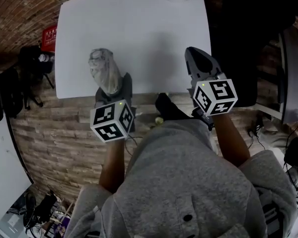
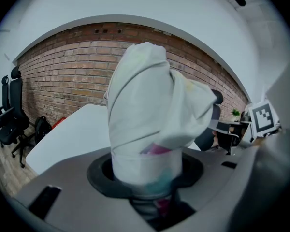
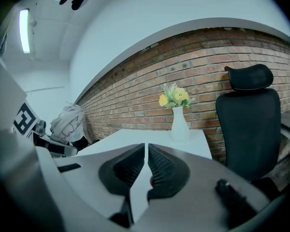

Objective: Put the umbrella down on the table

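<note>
Umbrella (image 1: 102, 66), a folded pale bundle, sits clamped in the left hand-held gripper (image 1: 111, 87), over the near edge of the desk (image 1: 139, 29). Beside it the right hand-held gripper (image 3: 146, 164) is closed and empty. It looks light, loose cloth over a stiff core (cloth may slide), so the firm wrapped lower part seems the place to hold.

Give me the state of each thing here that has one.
umbrella: folded shut, held, not yet laid down.
left gripper: jaws shut on the umbrella.
right gripper: jaws together, nothing between them.
vase: upright on the table, flowers in it.
office chair: unoccupied.
</note>
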{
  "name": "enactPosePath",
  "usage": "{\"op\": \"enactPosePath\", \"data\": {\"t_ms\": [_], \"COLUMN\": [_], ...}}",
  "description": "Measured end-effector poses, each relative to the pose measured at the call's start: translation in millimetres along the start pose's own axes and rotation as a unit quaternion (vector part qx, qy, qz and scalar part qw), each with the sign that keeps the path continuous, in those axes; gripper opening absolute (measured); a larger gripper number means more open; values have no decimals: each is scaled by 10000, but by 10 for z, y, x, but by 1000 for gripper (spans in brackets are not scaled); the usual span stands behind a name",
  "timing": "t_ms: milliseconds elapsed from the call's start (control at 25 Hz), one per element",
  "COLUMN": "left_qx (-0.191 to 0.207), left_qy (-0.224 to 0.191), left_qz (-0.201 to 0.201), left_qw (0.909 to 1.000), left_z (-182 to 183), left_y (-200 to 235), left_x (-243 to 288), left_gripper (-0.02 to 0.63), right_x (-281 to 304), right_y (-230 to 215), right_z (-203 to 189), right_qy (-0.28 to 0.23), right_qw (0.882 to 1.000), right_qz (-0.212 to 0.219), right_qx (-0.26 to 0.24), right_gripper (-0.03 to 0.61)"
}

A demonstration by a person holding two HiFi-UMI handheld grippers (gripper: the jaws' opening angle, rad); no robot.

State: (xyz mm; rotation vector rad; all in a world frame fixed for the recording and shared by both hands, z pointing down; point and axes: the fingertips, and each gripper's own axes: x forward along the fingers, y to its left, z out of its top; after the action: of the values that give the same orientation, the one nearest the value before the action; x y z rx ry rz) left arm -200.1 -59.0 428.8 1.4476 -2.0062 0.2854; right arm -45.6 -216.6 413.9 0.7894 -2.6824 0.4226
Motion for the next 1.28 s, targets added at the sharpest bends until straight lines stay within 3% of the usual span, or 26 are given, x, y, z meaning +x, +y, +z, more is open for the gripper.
{"op": "enactPosePath", "data": {"t_ms": [640,1280], "left_qx": [119,341], "left_qy": [112,213], "left_qz": [-74,-636], "left_qw": [9998,9972], "left_z": [371,601], "left_y": [-36,192], "left_x": [362,469], "left_gripper": [207,207], "right_x": [266,249], "right_y": [-163,61], "right_z": [285,443], "right_qy": [-86,-180], "right_qw": [9999,9983], "right_qz": [51,-524], "right_qx": [118,172], "right_gripper": [34,34]}}
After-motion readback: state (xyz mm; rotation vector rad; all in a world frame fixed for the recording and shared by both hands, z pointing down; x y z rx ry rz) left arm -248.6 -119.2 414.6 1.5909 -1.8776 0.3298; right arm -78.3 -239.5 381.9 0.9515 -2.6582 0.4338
